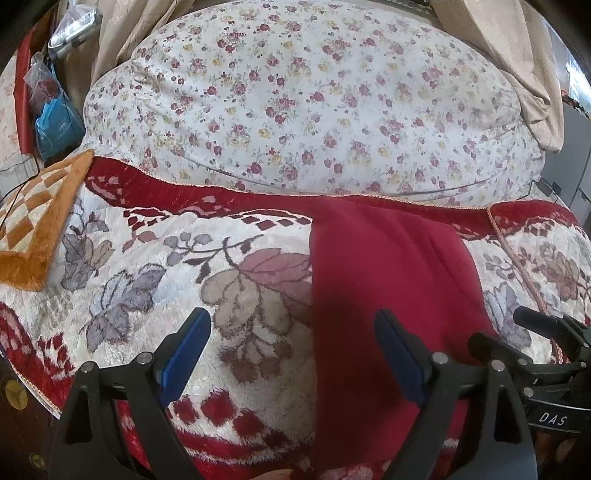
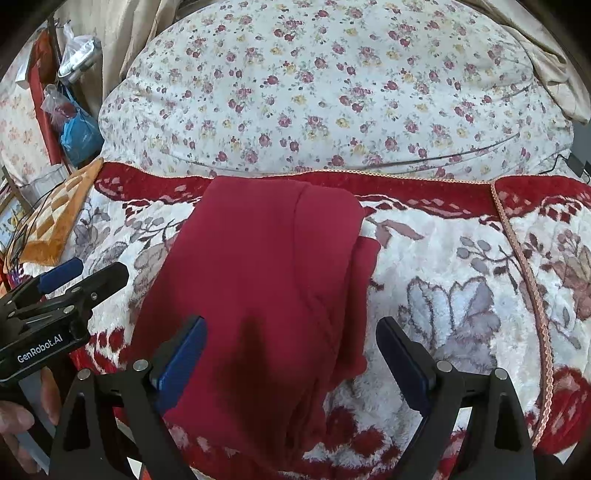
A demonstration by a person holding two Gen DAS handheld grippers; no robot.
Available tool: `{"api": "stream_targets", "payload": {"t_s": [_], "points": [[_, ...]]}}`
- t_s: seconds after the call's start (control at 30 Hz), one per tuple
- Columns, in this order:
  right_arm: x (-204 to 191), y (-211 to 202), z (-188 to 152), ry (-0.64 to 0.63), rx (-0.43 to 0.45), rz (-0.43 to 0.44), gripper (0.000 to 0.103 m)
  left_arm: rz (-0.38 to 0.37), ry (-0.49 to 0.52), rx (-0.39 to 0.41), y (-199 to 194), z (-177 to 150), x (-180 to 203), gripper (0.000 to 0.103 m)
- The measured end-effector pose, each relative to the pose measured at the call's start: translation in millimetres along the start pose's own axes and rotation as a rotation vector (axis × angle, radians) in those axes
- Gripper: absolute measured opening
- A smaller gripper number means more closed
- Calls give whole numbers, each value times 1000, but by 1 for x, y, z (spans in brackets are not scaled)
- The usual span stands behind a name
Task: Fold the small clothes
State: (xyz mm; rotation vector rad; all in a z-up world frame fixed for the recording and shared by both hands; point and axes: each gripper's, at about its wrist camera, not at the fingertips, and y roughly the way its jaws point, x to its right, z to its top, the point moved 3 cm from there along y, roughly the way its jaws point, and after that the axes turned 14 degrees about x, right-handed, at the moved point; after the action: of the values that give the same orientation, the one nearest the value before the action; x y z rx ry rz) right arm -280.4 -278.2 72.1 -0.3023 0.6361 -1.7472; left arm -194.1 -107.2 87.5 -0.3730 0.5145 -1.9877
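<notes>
While I hold a gripper in each hand above the bed, the dark red soft piece of clothing (image 2: 266, 295) lies flat on the fluffy white blanket with red edges and big grey and pink leaves (image 1: 147, 266). It is long, and its far end reaches the red border of the blanket. On its right side a second layer of the same red cloth peeks out from under the top one. My left gripper (image 1: 291, 354) is spread wide and holds nothing. One of its blue pads (image 1: 186, 350) hangs over the blanket, and the other hangs over the left part of the red clothing. My right gripper (image 2: 291, 358) is spread wide too and holds nothing. Its left blue pad (image 2: 181, 362) hangs over the near end of the red clothing, and its right one hangs over the blanket just beside the cloth. I cannot tell if any pad touches the fabric. My two grippers are close to each other, side by side. Behind the blanket sits a big puffy white quilt with small red and yellow flowers (image 1: 314, 99). An orange and white checked fuzzy cushion (image 1: 40, 225) rests on the left edge of the blanket. A blue plastic bag (image 1: 57, 125) hangs further back on the left, near a beige curtain (image 1: 122, 33).
</notes>
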Motion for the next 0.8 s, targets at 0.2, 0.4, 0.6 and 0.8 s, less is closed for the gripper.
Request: {"api": "stream_targets", "payload": {"t_s": [0.2,0.4,0.6,0.8], "points": [[2,2,-2,14,-9,-7,95,-2,2,-3,1,-1,1,89],[1,3,-3,11,-14,-8,95,-8,12,-7,4,-2,4,89],[2,5,-3,12,-24,-9,95,-7,11,-7,4,-1,4,89],[2,8,-3,14,-31,-6,95,-5,13,-7,4,-2,4,89]]}}
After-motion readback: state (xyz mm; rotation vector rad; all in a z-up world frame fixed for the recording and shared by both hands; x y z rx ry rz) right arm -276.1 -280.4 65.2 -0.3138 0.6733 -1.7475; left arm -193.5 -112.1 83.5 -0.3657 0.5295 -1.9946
